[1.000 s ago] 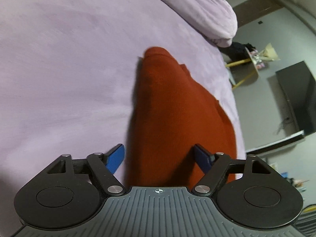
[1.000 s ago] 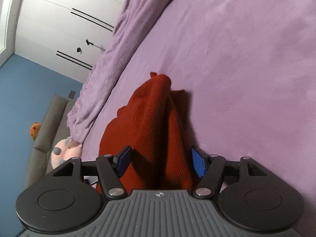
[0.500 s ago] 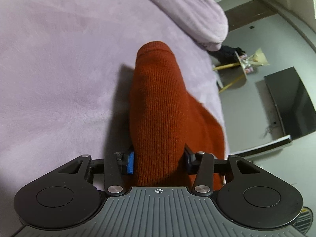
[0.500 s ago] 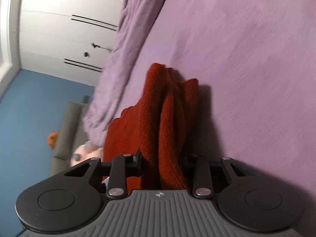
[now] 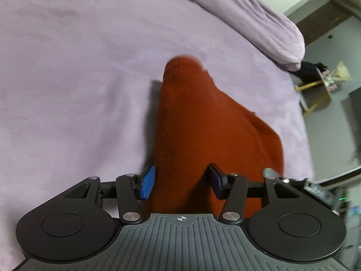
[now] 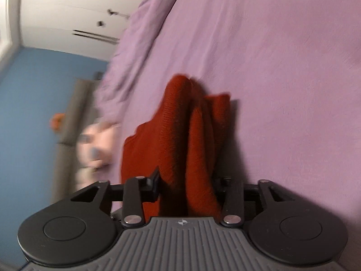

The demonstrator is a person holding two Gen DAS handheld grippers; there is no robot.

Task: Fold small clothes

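A rust-red knit garment [image 5: 191, 124] lies on the lilac bed cover [image 5: 79, 79], with one end raised into my left gripper [image 5: 181, 180]. Its blue pads [image 5: 147, 185] touch both sides of a thick fold of the knit, and the jaws are opening a little. In the right wrist view the same garment [image 6: 180, 131] is bunched in upright folds between the fingers of my right gripper [image 6: 188, 180]. Those jaws are opening too, and the cloth still fills the gap. The garment's near end is hidden under both gripper bodies.
A rolled lilac duvet [image 5: 259, 15] runs along the far side of the bed. Past the bed's edge stand a small table with yellow legs [image 5: 320, 83], a grey sofa [image 6: 72, 113], a blurred pink soft toy [image 6: 97, 144] and white wardrobe doors [image 6: 67, 11].
Both grippers went from wide open around the garment to closed on it, then widened slightly. Both hands moved across the bed with the cloth, and the right view is now motion-blurred.
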